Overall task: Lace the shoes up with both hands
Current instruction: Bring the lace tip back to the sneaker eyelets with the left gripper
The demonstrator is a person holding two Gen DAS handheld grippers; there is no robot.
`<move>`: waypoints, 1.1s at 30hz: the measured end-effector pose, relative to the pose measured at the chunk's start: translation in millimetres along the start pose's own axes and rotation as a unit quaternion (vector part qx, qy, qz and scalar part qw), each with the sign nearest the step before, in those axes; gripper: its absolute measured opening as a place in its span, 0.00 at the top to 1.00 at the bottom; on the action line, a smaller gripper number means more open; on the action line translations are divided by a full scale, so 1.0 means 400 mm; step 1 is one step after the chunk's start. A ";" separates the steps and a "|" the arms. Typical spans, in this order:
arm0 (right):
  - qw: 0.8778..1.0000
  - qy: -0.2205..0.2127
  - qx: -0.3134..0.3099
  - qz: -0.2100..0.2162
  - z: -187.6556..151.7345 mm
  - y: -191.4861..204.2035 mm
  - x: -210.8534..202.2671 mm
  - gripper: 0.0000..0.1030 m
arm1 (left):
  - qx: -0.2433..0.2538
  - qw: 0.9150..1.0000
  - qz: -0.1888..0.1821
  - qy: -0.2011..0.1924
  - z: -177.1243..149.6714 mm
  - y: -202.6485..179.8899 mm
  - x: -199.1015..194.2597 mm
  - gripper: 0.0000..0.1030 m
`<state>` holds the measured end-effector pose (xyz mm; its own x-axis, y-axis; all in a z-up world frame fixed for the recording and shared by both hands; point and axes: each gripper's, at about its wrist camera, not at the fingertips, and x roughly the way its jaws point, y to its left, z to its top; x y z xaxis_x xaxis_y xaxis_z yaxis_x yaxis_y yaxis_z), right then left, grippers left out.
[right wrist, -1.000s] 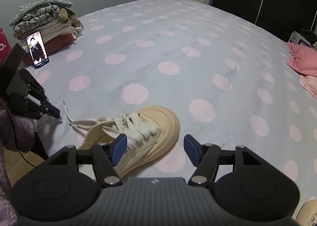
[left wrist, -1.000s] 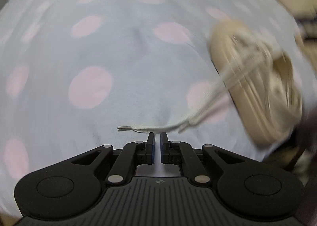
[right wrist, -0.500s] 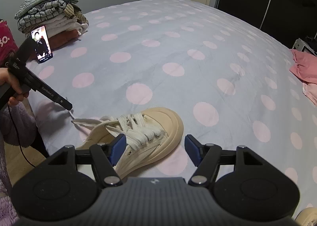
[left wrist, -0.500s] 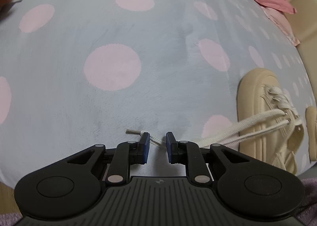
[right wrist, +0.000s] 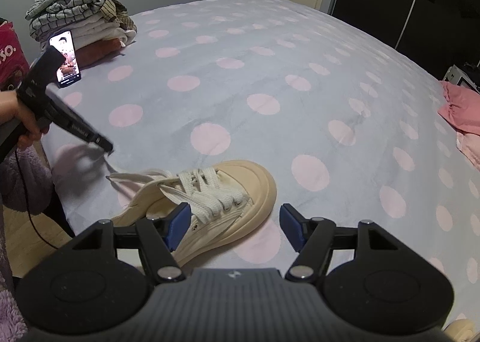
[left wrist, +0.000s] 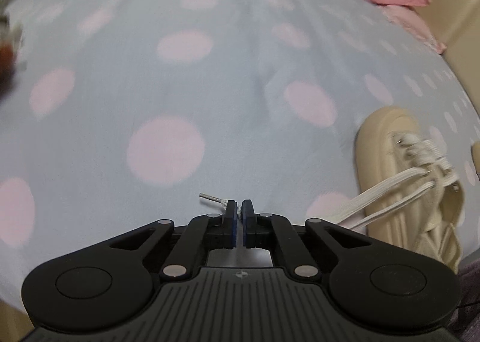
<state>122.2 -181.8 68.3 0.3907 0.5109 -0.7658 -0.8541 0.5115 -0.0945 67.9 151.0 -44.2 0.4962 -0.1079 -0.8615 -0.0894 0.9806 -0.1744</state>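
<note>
Cream sneaker [right wrist: 210,207] lying low and left of centre in the right wrist view, on the polka-dot bedspread [right wrist: 270,77], toe toward the right of the frame, heel open toward the bed's edge at lower left; in the left wrist view, same shoe [left wrist: 399,180] at the right edge. Flat white lace [left wrist: 387,189] running from the upper eyelets toward lower centre, ending between the pads of the left gripper [left wrist: 239,213]. Just been closing, now pinched shut on the lace right behind the aglet [left wrist: 210,198], the stiff tip poking out to the left of the jaws. Right gripper [right wrist: 232,226] hovering above the shoe's side, jaws spread wide, nothing between them, no contact visible. Lace likely soft, limp and light: no pushing, only pulling, apt to twist flat-to-edge and to slide out of a loose pinch. Best hold probably right there near the aglet, the one rigid bit good for steering into an eyelet. Shoe itself light with a thick rubbery sole, likely to skid or tip on the plush cover under a lace tug, so worth pinning at the sidewall or sole rim, not the floppy tongue. Folded clothes [right wrist: 78,17] and phone [right wrist: 66,59] at upper left, well apart.
</note>
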 end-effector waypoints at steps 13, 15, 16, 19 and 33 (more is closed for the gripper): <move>0.999 0.023 -0.002 0.037 -0.028 0.023 0.014 0.33 | 0.238 0.965 0.017 -0.109 0.045 -0.176 -0.203 0.99; 0.999 0.026 -0.005 0.040 -0.029 0.026 0.016 0.33 | 0.290 0.950 0.023 -0.116 0.036 -0.218 -0.231 0.99; 0.999 0.026 -0.005 0.043 -0.030 0.026 0.017 0.34 | 0.311 0.942 0.031 -0.119 0.032 -0.233 -0.244 0.99; 0.998 0.029 -0.005 0.053 -0.029 0.028 0.020 0.34 | 0.358 0.923 0.059 -0.129 0.023 -0.263 -0.275 0.99; 0.992 0.041 0.058 0.104 -0.030 0.007 0.046 0.65 | 0.452 0.877 0.081 -0.141 -0.006 -0.309 -0.297 0.99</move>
<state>122.8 -179.3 46.4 0.1774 0.5589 -0.8100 -0.8658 0.4800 0.1415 17.9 42.3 78.5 0.7459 -0.0354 -0.6651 0.4790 0.7223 0.4988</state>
